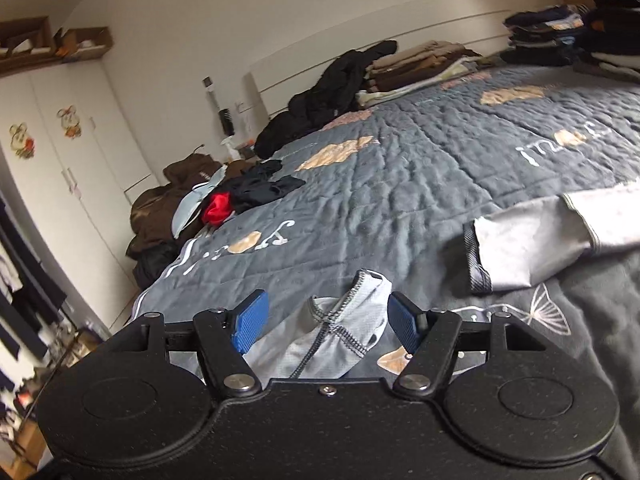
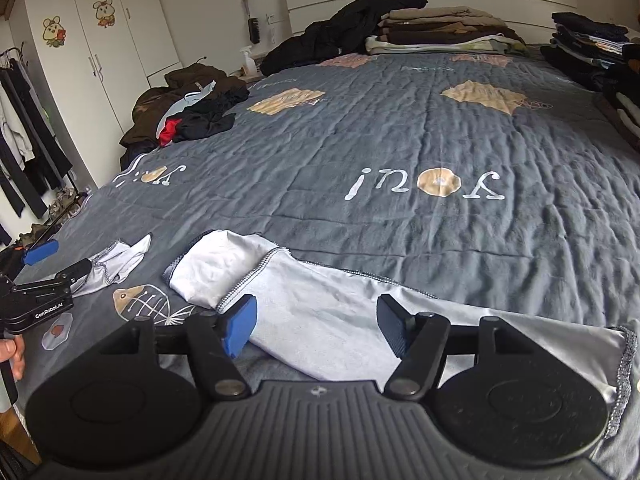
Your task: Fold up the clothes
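A light grey garment [image 2: 320, 312] with dark stitched hems lies spread on the grey quilt [image 2: 400, 140] near the bed's front edge. One sleeve [image 2: 212, 272] is folded over toward the left. My right gripper [image 2: 318, 328] hovers open just above the garment's body, with fabric showing between its blue pads [image 2: 240, 330]. My left gripper [image 1: 328, 320] is open too, and a stitched corner of the garment [image 1: 340, 328] lies between its fingers. In the right wrist view, the left gripper [image 2: 60, 262] sits at the far left beside that corner [image 2: 116, 260].
Unfolded dark, brown and red clothes [image 2: 192, 108] are heaped at the bed's left edge. Folded stacks [image 2: 440, 28] line the headboard and the right side [image 2: 592, 48]. A white wardrobe [image 2: 100, 40] and a clothes rack [image 2: 24, 120] stand to the left. A hand [image 2: 12, 356] holds the left gripper.
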### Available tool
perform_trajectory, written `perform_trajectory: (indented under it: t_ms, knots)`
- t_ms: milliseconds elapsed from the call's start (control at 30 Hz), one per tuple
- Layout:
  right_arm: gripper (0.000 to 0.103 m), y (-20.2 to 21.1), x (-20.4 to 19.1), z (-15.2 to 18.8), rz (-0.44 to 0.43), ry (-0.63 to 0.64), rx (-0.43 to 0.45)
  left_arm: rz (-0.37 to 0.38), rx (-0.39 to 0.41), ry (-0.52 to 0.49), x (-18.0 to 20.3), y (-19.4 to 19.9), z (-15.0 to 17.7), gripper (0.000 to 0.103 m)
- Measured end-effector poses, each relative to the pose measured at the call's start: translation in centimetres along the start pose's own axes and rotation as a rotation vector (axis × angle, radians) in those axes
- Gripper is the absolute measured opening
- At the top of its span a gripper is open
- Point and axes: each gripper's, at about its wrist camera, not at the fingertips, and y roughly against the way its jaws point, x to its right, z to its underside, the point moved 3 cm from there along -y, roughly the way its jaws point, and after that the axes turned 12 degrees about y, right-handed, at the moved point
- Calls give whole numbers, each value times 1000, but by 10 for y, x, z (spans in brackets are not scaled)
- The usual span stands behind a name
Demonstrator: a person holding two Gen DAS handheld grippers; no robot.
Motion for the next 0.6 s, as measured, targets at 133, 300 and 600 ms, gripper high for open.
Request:
perform_trajectory:
  t_ms: [133,300,600]
  knots:
    - [65,-9,-6,3,-6,12,-22,8,-13,-122,15,-14,12,65]
    - [66,-15,-5,6,-6,2,-39,6,0,-176,20,-29,12,65]
    - [66,-21,-3,9,-9,-13,-52,-2,-79,-196,16,-57,23,36]
